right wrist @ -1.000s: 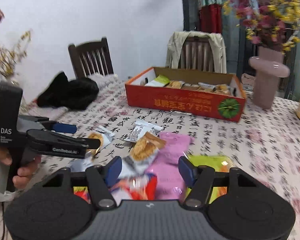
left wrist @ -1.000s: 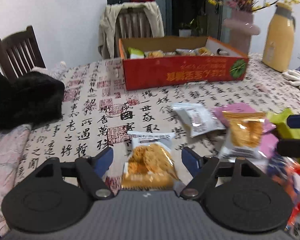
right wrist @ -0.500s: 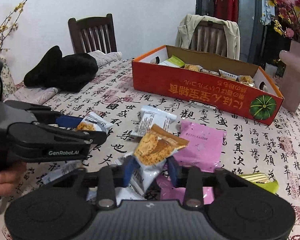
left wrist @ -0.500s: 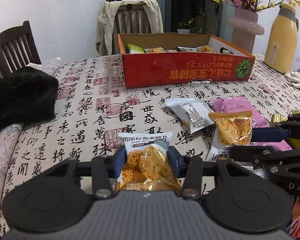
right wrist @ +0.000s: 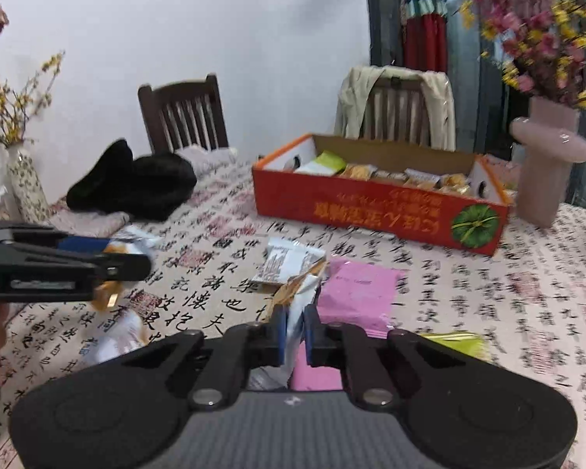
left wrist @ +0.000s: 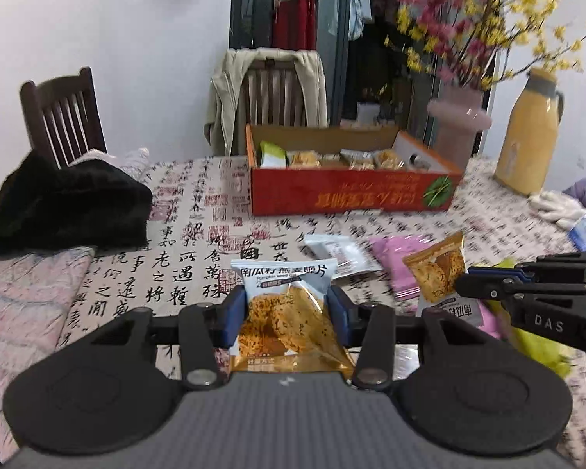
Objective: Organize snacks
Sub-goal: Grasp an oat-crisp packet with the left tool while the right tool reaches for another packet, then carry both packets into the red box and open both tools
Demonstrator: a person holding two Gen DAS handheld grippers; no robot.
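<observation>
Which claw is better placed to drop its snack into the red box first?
Probably the left claw: it squarely clamps its cracker packet, facing the red box. The right claw pinches only a crumpled packet edge.

Two sets of tongs: the left tongs (left wrist: pixel 288 312) and the right tongs (right wrist: pixel 293 332), each with one orange-and-white crisp packet between its pads, (left wrist: pixel 289 312) and (right wrist: pixel 297 305). Ahead of the tongs on the surface lie one grey-white foil packet (right wrist: pixel 289 262) and one flat pink plastic packet (right wrist: pixel 357 293). Just right of the right tongs lies one yellow-green packet (right wrist: pixel 457 342). Far ahead stands one open red cardboard box (right wrist: pixel 375 207); the packets inside are too small to count. Two dark wooden chairs (left wrist: pixel 64 117) stand beyond the surface.
</observation>
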